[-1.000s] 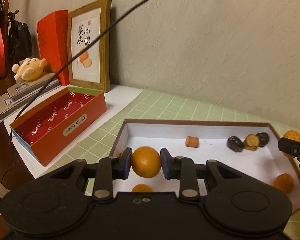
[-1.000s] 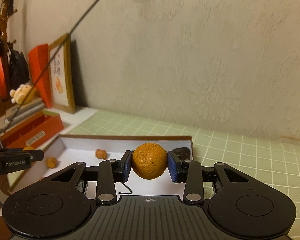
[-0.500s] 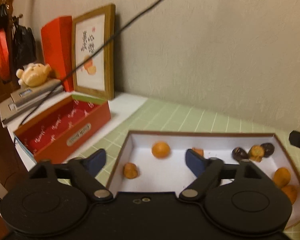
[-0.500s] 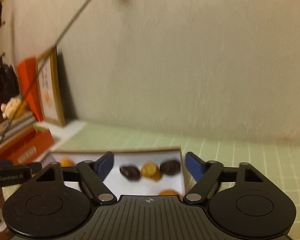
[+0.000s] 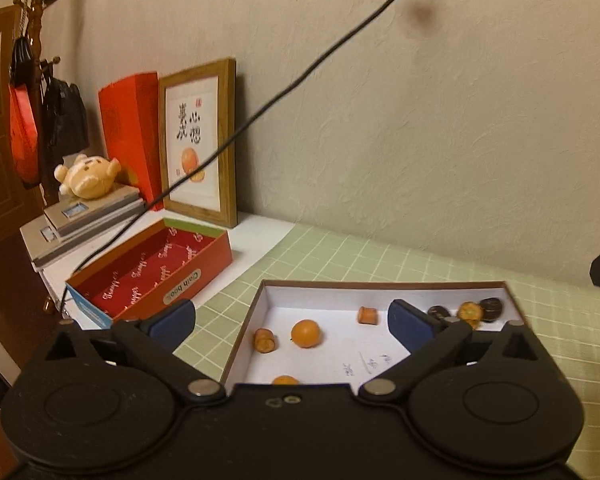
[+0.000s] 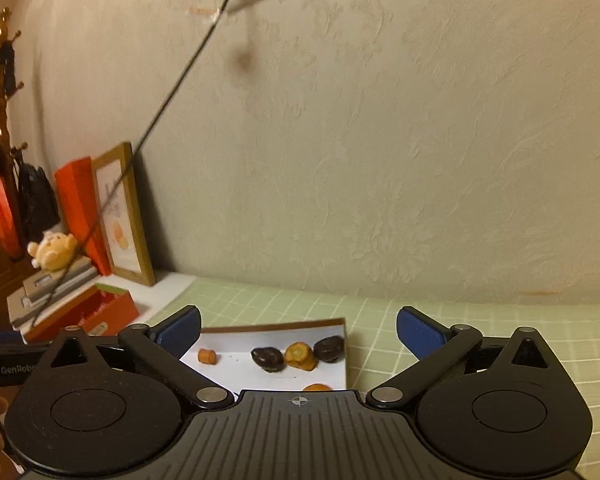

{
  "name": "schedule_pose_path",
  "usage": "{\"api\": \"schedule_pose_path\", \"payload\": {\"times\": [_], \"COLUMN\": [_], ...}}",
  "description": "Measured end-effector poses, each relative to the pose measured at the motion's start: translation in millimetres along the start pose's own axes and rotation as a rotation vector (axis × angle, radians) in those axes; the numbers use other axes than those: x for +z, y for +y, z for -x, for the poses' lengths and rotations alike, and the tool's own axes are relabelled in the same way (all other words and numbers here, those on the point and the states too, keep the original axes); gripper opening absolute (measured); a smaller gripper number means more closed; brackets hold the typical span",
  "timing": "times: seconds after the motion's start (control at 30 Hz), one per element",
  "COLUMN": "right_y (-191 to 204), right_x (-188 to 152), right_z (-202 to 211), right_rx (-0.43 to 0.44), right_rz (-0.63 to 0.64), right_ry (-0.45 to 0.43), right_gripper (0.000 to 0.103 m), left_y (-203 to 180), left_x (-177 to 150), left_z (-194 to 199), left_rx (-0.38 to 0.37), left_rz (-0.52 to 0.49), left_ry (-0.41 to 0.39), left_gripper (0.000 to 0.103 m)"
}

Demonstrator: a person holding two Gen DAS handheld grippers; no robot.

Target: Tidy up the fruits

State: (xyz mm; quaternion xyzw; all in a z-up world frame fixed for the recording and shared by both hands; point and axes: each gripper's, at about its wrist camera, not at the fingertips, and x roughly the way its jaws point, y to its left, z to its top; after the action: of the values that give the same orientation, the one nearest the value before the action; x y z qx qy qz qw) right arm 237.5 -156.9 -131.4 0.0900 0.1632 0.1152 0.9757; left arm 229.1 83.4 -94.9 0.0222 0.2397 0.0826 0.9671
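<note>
A shallow white box (image 5: 384, 287) with a brown rim lies on the green checked cloth. In the left wrist view it holds a round orange (image 5: 306, 333), a cut orange piece (image 5: 265, 340), a small stub (image 5: 367, 315), another orange (image 5: 285, 380) at the near edge, and two dark fruits (image 5: 491, 307) beside a cut orange half (image 5: 470, 313). My left gripper (image 5: 291, 318) is open and empty above the box. My right gripper (image 6: 298, 331) is open and empty above the box's right end (image 6: 345, 354), over the dark fruits (image 6: 266, 359) and orange half (image 6: 300, 356).
An open red box (image 5: 156, 272) lies left of the white box. Behind it stand a framed picture (image 5: 198, 142), a red envelope (image 5: 134, 132), stacked books with a plush bear (image 5: 88, 176). A black cable (image 5: 260, 108) crosses the wall. A coat rack (image 5: 32, 92) is far left.
Both grippers opened and let go of their oranges, which now lie in the white box. Both grippers then rose and pulled back.
</note>
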Motion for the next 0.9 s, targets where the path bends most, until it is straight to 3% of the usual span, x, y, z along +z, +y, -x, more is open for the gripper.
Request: {"api": "schedule_pose_path", "payload": {"times": [0.27, 0.5, 0.73, 0.9], "right_y": [-2, -13, -21, -21], "right_x": [13, 3, -6, -9], "right_z": [93, 161, 209, 225], "right_rx": [0.005, -0.037, -0.077, -0.114], "right_rz": [0.011, 0.004, 0.0, -0.009], "right_ry": [-0.066, -0.066, -0.071, -0.064], "right_gripper": [0.103, 0.103, 0.103, 0.103], "left_y": [-11, -29, -44, -53], "left_x": [11, 7, -15, -29], "left_z": [78, 129, 159, 172], "left_rx": [-0.052, -0.129, -0.214, -0.222], "left_rz": [-0.007, -0.024, -0.037, -0.056], "left_ry": [-0.034, -0.029, 0.012, 0.01], "left_gripper": [0.097, 0.097, 0.097, 0.097]}}
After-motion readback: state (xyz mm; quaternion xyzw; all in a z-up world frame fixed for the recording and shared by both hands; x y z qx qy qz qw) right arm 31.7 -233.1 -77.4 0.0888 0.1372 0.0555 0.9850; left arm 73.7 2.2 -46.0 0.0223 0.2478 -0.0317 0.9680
